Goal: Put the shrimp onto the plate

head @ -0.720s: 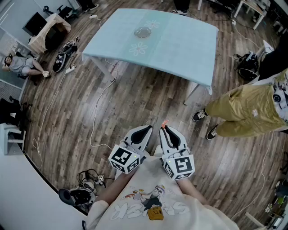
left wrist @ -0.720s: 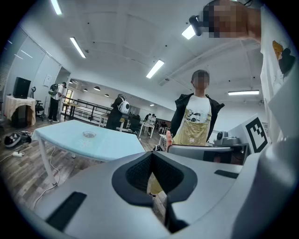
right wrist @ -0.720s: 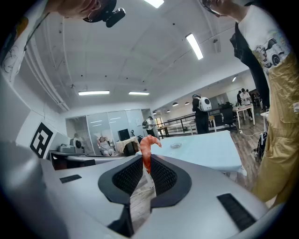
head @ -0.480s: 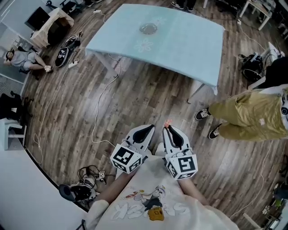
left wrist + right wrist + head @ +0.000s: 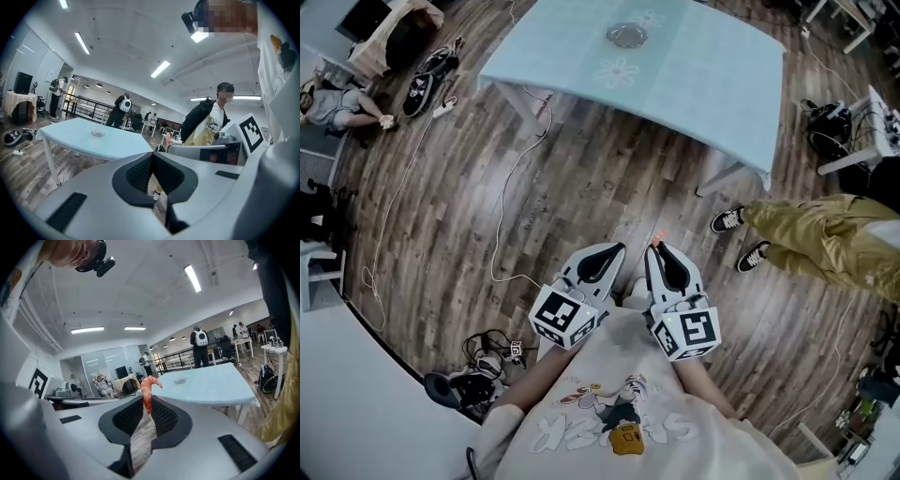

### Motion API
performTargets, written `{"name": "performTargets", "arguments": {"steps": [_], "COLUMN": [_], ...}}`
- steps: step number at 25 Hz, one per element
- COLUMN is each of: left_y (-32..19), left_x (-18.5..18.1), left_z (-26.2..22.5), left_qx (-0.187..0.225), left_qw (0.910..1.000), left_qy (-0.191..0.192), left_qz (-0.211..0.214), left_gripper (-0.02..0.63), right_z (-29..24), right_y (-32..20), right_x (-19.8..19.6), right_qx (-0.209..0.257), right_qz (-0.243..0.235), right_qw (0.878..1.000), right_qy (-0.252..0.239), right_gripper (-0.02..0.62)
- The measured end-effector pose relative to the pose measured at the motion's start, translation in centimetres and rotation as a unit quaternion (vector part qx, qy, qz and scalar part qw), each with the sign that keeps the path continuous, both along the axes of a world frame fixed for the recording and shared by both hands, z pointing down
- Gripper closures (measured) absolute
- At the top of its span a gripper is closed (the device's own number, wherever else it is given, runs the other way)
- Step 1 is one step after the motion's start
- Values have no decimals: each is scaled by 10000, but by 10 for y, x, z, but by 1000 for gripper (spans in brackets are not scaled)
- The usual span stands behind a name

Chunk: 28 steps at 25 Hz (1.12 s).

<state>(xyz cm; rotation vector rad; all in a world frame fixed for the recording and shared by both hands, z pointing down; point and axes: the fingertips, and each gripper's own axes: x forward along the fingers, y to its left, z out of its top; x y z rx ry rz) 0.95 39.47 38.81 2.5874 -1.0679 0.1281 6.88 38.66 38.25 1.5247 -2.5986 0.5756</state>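
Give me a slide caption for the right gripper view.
Right hand-held gripper pinches a shrimp, plate on the far table.

We stand in an open-plan office lab.
Strip lights [image 5: 192, 277], glass partitions [image 5: 101, 364], a table [image 5: 694, 66] and floor cables [image 5: 486, 362] surround us.

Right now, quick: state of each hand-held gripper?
Left hand-held gripper: shut, nothing between its jaws.
Right hand-held gripper: shut on the shrimp.
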Motion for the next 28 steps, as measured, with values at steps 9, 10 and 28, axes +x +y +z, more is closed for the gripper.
{"name": "performTargets", "arguments": {"steps": [9, 10, 28], "left_y": [-38, -40, -166], "left_x": [-103, -115, -173], "left_z": [-15, -16, 7], "left_qx": [186, 219, 94], "left_qw": [9997, 9997, 9996], "left_qy": [77, 76, 29], "left_qz": [101, 106, 276], "left_gripper": [609, 609, 609], "right_z": [-12, -12, 10], "right_y": [-43, -46, -172], "right_x": [-101, -113, -161], "right_qx": [158, 182, -22], "right_qz": [135, 149, 576], "right_qw": [9998, 9997, 9983], "right_qy": [2, 2, -22], "right_gripper": [526, 526, 526]}}
